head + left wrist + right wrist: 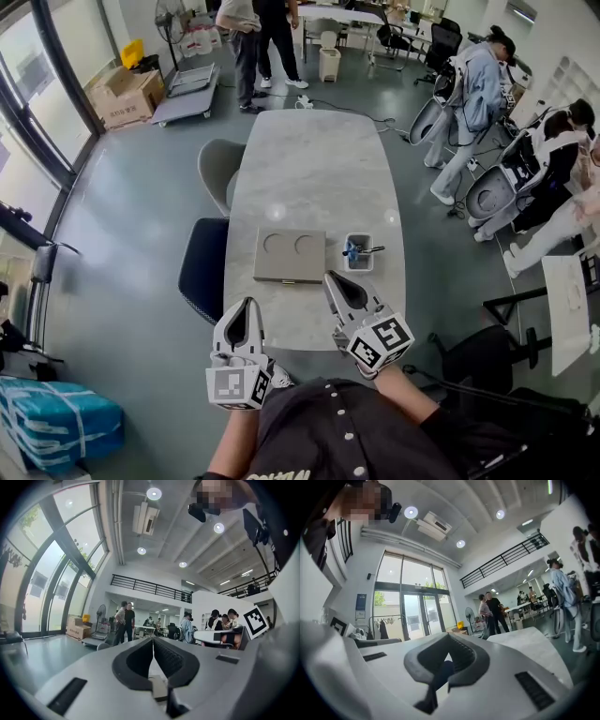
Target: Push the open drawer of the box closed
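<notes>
Head view has both claws closed with nothing in them, above the near end of the table (309,169). The left gripper (248,306) is nearer than the flat grey box (290,255), the right gripper (331,279) at its near right corner, and a small tub (358,253) sits just right of the box.

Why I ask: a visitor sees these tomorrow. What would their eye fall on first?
The left tool and the right tool, both grey, shut and empty, fill the bottom of the head view, at the near end of a long pale table. Just beyond them lies a flat grey box with two round hollows in its top, and a small white container stands to its right.
</notes>
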`<act>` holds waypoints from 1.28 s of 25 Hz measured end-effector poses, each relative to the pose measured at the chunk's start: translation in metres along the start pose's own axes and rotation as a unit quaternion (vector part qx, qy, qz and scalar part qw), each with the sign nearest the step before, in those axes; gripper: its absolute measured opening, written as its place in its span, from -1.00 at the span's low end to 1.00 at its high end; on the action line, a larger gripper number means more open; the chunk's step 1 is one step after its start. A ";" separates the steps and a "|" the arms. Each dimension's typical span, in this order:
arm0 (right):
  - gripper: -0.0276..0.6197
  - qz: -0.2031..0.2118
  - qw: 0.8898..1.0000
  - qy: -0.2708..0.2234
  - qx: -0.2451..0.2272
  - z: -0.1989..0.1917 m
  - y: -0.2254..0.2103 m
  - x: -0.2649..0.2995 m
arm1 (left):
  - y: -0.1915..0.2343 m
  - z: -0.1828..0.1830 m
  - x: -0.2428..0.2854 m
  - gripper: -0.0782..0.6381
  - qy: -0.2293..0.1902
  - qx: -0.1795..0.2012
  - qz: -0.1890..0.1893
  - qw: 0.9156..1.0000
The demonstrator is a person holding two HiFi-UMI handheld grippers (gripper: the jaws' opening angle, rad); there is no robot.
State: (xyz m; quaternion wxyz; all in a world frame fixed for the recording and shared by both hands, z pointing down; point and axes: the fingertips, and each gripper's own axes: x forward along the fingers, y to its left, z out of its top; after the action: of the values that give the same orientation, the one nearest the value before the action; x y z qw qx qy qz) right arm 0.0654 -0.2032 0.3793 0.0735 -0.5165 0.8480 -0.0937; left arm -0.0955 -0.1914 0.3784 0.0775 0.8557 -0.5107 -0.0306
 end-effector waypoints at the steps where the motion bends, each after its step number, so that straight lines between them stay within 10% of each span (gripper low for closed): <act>1: -0.92 -0.005 1.000 -0.006 -0.009 0.004 0.000 -0.003 | -0.002 0.003 0.000 -0.73 -0.003 0.003 -0.002 1.000; 32: -0.92 -0.070 0.994 -0.016 -0.087 0.016 -0.007 -0.019 | -0.002 0.003 -0.010 -0.73 -0.005 0.029 0.023 0.999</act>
State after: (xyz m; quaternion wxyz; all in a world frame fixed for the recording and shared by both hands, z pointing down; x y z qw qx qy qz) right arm 0.0836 -0.1912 0.3655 0.0349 -0.5803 0.8135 -0.0162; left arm -0.0985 -0.1820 0.3744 0.0509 0.8452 -0.5317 -0.0187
